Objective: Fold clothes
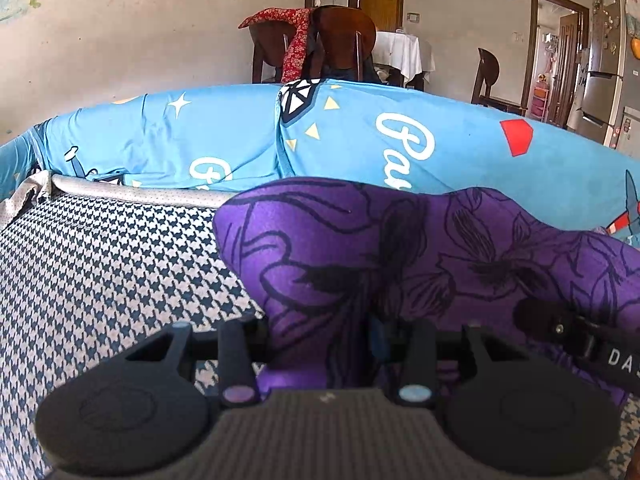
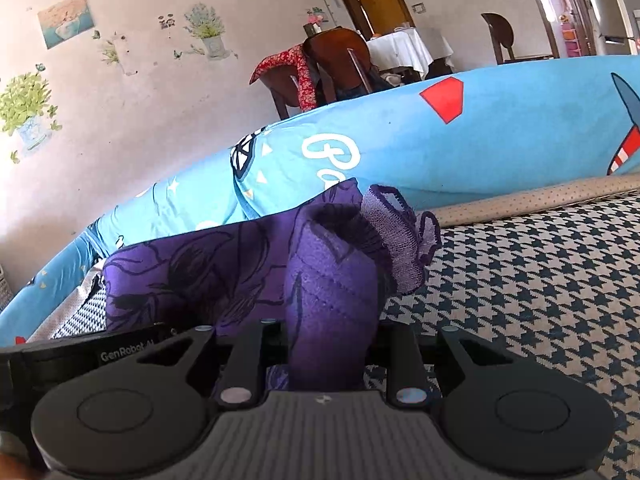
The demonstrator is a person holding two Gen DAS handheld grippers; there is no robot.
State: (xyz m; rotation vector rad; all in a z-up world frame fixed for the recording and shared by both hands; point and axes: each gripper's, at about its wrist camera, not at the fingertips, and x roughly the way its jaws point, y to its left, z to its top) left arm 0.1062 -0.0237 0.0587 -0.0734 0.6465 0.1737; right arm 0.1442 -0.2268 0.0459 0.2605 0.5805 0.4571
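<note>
- Nearest to me, the left gripper [image 1: 326, 344] has its two black fingers closed partway on a bunched edge of the purple satin-like garment with dark line-drawn flowers [image 1: 400, 248]; the cloth fills the gap between them, so I'd call it gripped.
- The right gripper [image 2: 328, 344] does the same at another part of that garment [image 2: 224, 276]: a thick roll of purple cloth stands up between its narrowly set fingers, with a frilled, paler purple hem [image 2: 404, 236] flopping over just behind.
- In the left view the other tool's black body pokes in at the right edge, so the two grips sit close together.
- The garment is lifted in a hump between the grippers, its lower part hidden behind them; I can't tell how much of it touches the seat.
- Beneath lies the navy-and-cream houndstooth cushion [image 1: 100, 272], bare on the left of the cloth.
- Behind it runs a beige dotted piping roll [image 1: 140, 192], then the bright blue cartoon-print cover on the sofa back [image 1: 360, 136].
- Farther off stand a dark wooden chair draped with red patterned cloth [image 1: 304, 40] and a table under a white cloth [image 1: 400, 52].
- My reading: a fold is mid-carry, with no flat, squared shape showing. Laying the held edge down, smoothing, and any further folds appear to remain.
</note>
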